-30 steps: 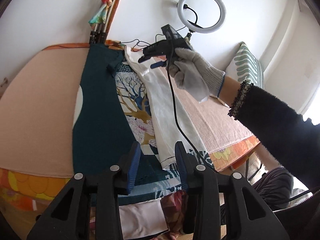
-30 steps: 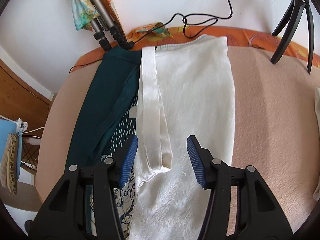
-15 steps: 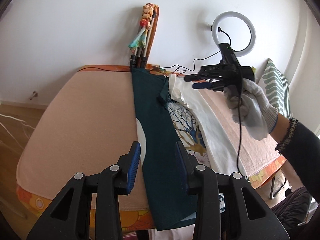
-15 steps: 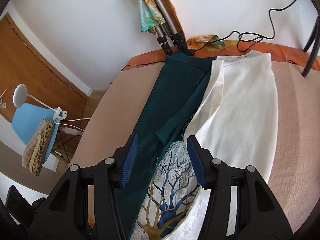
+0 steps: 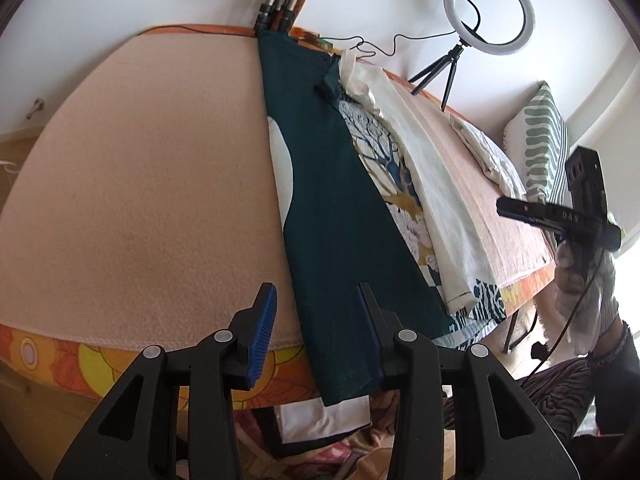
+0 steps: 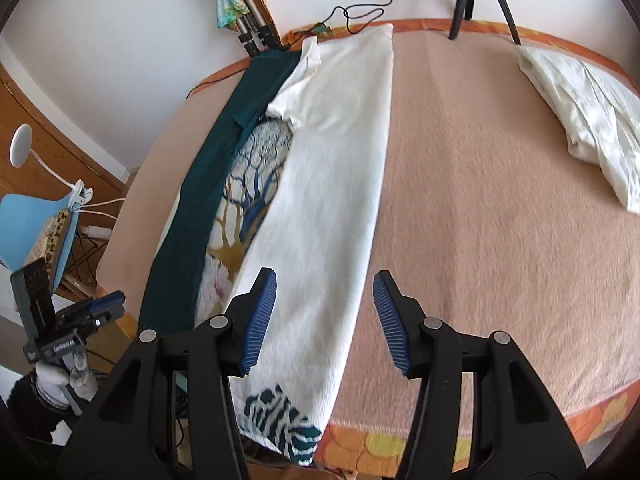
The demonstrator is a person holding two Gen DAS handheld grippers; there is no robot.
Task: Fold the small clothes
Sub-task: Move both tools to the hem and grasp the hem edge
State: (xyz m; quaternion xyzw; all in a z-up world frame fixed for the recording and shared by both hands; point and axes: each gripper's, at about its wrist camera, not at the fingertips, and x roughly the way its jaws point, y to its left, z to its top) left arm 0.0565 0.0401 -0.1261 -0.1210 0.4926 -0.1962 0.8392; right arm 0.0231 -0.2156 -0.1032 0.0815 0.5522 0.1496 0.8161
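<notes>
1. Left gripper (image 5: 316, 320) over the near table edge, pads parted and clear of the cloth, nothing pinched; jaws just eased a little wider.
2. Below it, the teal panel (image 5: 332, 208) of the garment, running from the far edge of the table (image 5: 132, 184) to the near one and hanging over the rim.
3. Right gripper (image 6: 324, 316) above the near end of the same garment, jaws moderately wide, just drawn in slightly, empty.
4. Under its left pad, the cream panel (image 6: 332, 168); under its right pad, bare peach cover.
5. Between teal and cream, a printed strip (image 6: 248, 184) with blue and gold branches.
6. At the near hem, a teal-and-white patterned corner (image 6: 280, 420) draped off the edge.
7. Folded white cloth (image 6: 584, 108) lying well apart, toward the far right corner.
8. Ring light (image 5: 488, 12) on a small tripod at the far edge, cable trailing along the wall.
9. In the left view, gloved hand (image 5: 580, 288) holding the right tool at the frame's right, off the table.
10. Striped pillow (image 5: 544, 140) past the white cloth, possibly leaning on the wall; edge distortion too strong to tell.
</notes>
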